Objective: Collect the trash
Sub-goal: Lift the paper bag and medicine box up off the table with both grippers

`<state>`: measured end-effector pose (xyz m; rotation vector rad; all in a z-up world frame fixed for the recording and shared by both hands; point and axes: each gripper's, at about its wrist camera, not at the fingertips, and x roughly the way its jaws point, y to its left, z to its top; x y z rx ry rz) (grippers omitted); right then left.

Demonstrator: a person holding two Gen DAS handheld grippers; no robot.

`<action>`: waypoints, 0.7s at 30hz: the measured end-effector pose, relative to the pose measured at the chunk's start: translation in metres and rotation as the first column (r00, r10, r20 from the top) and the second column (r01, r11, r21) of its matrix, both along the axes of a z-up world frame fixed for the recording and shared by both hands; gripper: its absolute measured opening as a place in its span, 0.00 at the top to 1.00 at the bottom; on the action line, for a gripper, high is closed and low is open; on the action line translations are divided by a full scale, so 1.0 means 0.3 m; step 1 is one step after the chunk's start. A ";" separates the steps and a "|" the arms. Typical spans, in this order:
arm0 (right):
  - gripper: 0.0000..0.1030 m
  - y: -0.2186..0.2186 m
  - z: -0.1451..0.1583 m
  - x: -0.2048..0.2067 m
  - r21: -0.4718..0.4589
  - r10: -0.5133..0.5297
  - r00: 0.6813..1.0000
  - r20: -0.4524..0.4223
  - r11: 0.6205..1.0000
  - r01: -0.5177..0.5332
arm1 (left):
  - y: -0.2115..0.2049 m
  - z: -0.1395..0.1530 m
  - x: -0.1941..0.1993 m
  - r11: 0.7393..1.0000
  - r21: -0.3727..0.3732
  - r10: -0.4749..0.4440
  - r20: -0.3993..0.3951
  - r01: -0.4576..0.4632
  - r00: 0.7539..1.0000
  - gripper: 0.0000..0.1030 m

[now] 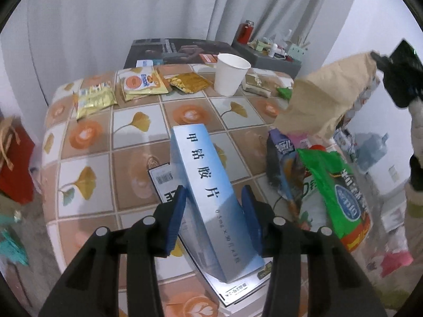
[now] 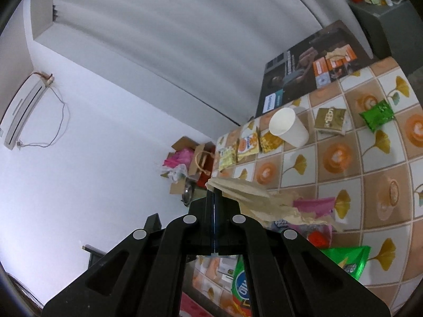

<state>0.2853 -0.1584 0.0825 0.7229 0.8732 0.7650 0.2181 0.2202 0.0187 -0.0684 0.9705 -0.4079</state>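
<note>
Straddling a long blue box [image 1: 211,192] in the lower middle of the left wrist view, the left gripper [image 1: 215,211] has its blue pads [image 1: 175,219] spread wide on either side; whether they touch the box's sides I cannot tell. The box lies tilted across a flat white packet [image 1: 232,288] on the table [image 1: 132,142], whose cloth is printed with orange squares and yellow leaves.

At the right of that frame a brown paper bag [image 1: 325,95] stands open, stuffed with wrappers: a green snack bag [image 1: 335,192] and a dark blue wrapper [image 1: 280,158] poke out of it. The right gripper [image 1: 396,71] shows at the upper right edge, at the bag's top corner.

In the right wrist view, the right gripper [image 2: 214,198] has its fingers pressed together on the bag's rim [image 2: 238,187], just below the centre of the frame. The green snack bag [image 2: 346,259] shows at the lower right.

Toward the top of the left wrist view a white paper cup [image 1: 230,74] stands upright, with a yellow packet [image 1: 95,100], an orange-and-white packet [image 1: 142,82] and a golden wrapper [image 1: 190,82] in a row to its left. In the right wrist view a small green wrapper [image 2: 378,116] lies at the upper right, near a gold packet [image 2: 330,121].
</note>
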 end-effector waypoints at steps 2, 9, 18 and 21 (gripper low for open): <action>1.00 -0.002 -0.006 0.004 -0.001 -0.002 1.000 -0.003 1.000 0.002 | 0.000 -0.001 -0.004 1.000 -0.004 0.006 0.000 -0.006 1.000 0.59; 1.00 0.000 -0.019 0.007 -0.001 -0.001 1.000 -0.014 1.000 0.001 | -0.020 0.008 -0.017 0.998 0.057 0.035 -0.017 -0.034 0.999 0.58; 1.00 0.000 0.002 -0.004 -0.018 -0.012 1.000 0.009 1.000 0.012 | -0.008 0.021 -0.034 0.990 0.108 0.092 -0.007 -0.091 0.996 0.68; 1.00 -0.007 0.019 -0.015 -0.020 -0.018 0.999 0.027 1.000 0.018 | -0.002 0.044 -0.047 0.989 0.102 0.104 0.014 -0.105 0.994 0.68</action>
